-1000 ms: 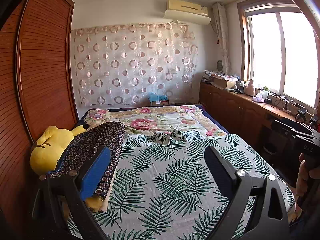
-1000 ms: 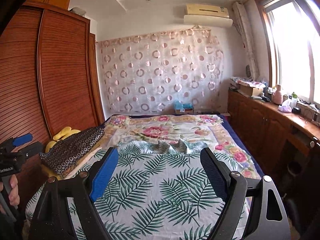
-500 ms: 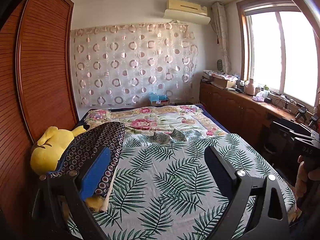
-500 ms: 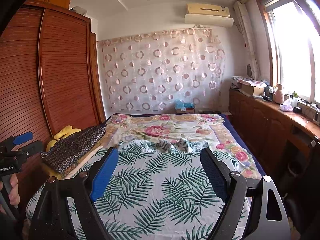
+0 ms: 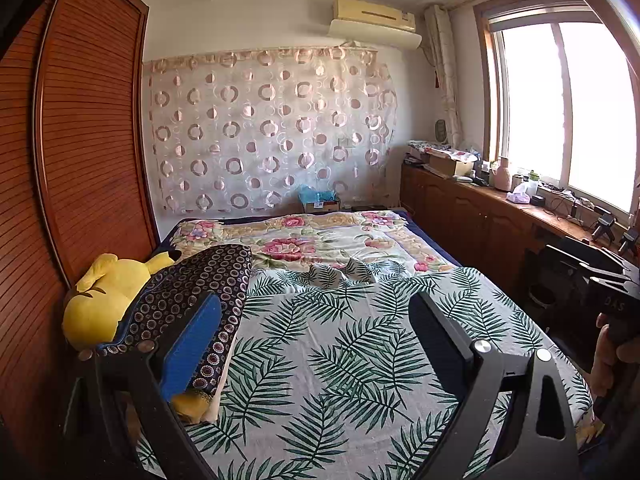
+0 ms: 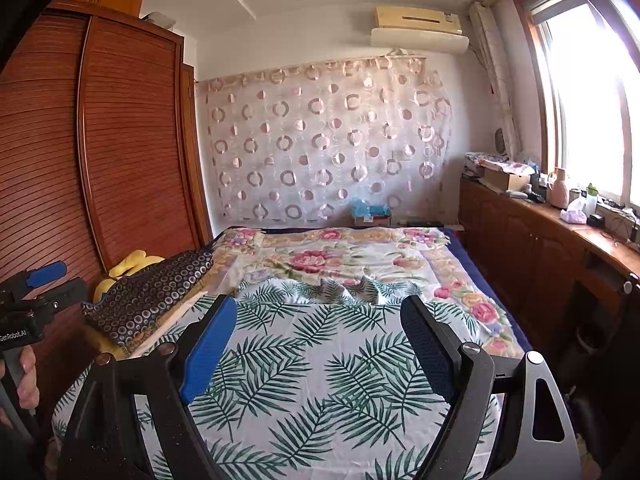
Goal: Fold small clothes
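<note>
Nothing of the folding looks begun: both tools hang above the near end of the bed, and nothing is gripped. The left gripper [image 5: 316,340] has its jaws spread wide with only the palm-leaf sheet [image 5: 340,360] showing between them, and the right gripper [image 6: 316,340] likewise stands with its jaws wide apart and empty. The only likely candidate for the small clothes is a small crumpled piece in the same leaf print [image 6: 344,290], lying in the middle of the bed where the leaf sheet meets the floral quilt [image 6: 320,258], well ahead of both sets of fingers; whether it is a garment or just a rumple of the sheet cannot be told from here. A dark cloth with ring dots [image 5: 192,292] is draped over a yellow plush toy [image 5: 100,304] by the wardrobe [image 5: 80,140], and may or may not belong to the job. So by my judgement everything is left to do: reach in, spread a piece flat, fold it. As for writing, the left tool's body seen from the right wrist carries a white label [image 6: 14,336] reading "GenRobot.AI", its first letter cut off at the edge, and the right tool's body seen from the left wrist bears faint letters [image 5: 614,304] that look like "DAS". No other text is legible.
</note>
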Demonstrator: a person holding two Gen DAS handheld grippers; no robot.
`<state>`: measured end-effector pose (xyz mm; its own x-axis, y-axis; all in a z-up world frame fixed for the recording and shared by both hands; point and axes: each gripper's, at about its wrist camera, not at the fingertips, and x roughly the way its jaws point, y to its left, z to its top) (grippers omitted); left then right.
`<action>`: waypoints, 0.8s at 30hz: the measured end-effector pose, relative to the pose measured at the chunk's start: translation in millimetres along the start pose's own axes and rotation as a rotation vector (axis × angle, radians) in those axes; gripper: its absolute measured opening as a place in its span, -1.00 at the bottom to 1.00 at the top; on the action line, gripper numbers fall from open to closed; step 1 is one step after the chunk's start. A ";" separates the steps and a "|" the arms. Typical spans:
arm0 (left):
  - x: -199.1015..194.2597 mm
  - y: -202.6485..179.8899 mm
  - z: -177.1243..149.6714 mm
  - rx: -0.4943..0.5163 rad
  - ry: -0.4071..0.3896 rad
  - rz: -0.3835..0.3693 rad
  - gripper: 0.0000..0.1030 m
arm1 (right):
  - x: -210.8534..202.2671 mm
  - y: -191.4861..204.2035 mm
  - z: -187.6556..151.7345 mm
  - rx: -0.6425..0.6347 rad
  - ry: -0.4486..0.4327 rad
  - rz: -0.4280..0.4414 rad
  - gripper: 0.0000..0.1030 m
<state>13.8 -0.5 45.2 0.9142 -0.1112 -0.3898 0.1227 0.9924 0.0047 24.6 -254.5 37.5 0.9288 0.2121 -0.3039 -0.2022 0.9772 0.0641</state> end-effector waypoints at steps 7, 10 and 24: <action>0.0 0.1 -0.3 0.000 0.000 -0.002 0.85 | 0.1 -0.8 0.3 0.000 0.001 0.002 0.66; 0.4 -0.4 -0.5 0.001 0.000 -0.001 0.85 | -0.2 -1.8 1.3 0.001 0.000 0.004 0.66; 0.4 0.5 -0.3 0.001 0.000 0.001 0.85 | -0.4 -2.6 2.2 -0.003 -0.003 0.006 0.66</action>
<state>14.1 -0.1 44.8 0.9143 -0.1100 -0.3899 0.1219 0.9925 0.0059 25.5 -257.1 39.5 0.9286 0.2178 -0.3006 -0.2085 0.9760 0.0632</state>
